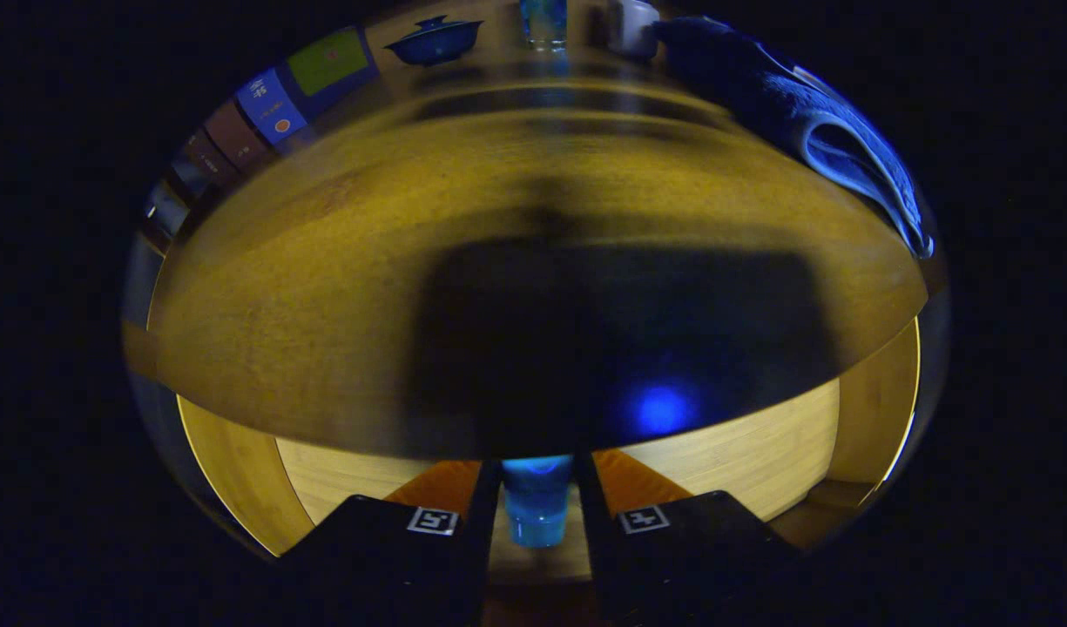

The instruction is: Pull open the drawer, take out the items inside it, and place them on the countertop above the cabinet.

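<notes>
One small blue cup is seen standing upright between the two black fingers of the claw, inside the open drawer. The cup's long axis is upright, in line with the gap between the fingers. The fingers are set close on either side of the cup, and they appear to be touching its sides, though firm pressing cannot be confirmed.

Directly above and ahead of the claw, the wooden worktop is seen as a broad yellowish slab; its front edge overhangs the drawer. A lift up and forward over that edge is judged to be what the coming move calls for, with the edge as the thing to be cleared.

At the far side of the worktop, a dark blue lidded bowl, a blue glass and a white cup are seen. A blue folded towel lies off to one side, and a row of coloured cards off to the other. Writing on the cards is too small to be read. A square black-and-white marker is fixed on each finger.
</notes>
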